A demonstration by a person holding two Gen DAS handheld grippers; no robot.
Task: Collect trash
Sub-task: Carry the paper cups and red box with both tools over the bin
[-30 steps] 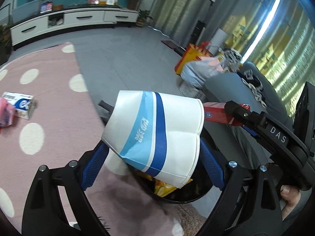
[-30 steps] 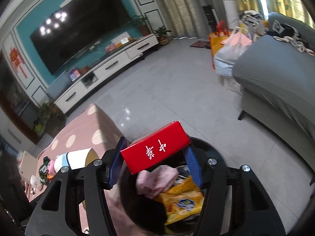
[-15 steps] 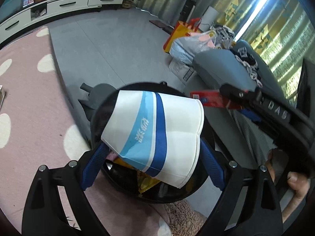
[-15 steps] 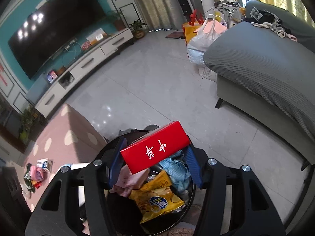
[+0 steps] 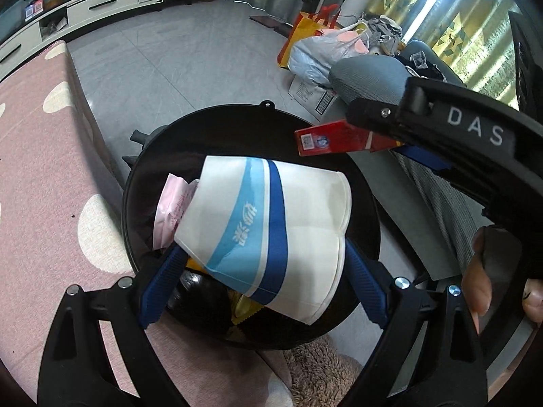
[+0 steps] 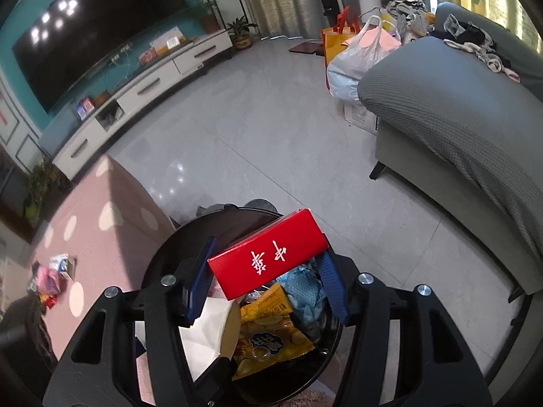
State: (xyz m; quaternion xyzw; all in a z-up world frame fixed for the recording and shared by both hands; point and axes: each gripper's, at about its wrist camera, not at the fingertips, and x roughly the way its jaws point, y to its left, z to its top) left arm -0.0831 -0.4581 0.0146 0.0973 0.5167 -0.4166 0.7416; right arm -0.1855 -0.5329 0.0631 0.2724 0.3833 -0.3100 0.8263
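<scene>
One paper cup (image 5: 268,234) is clamped between the pads of the left gripper (image 5: 263,271), and one red box (image 6: 268,252) is gripped by the right gripper (image 6: 266,279). Both are held over one black bin (image 5: 217,118), where one yellow snack bag (image 6: 271,335) and one pink packet (image 5: 169,210) are seen. A small litter pile (image 6: 51,276) is left on the pink rug (image 5: 40,169), well apart.

We are in a home living room: a big television (image 6: 98,37) hangs on the teal wall above a white media console (image 6: 142,91), far left; a grey sofa (image 6: 458,115) stands right, a pink dotted rug (image 5: 40,169) near left.
</scene>
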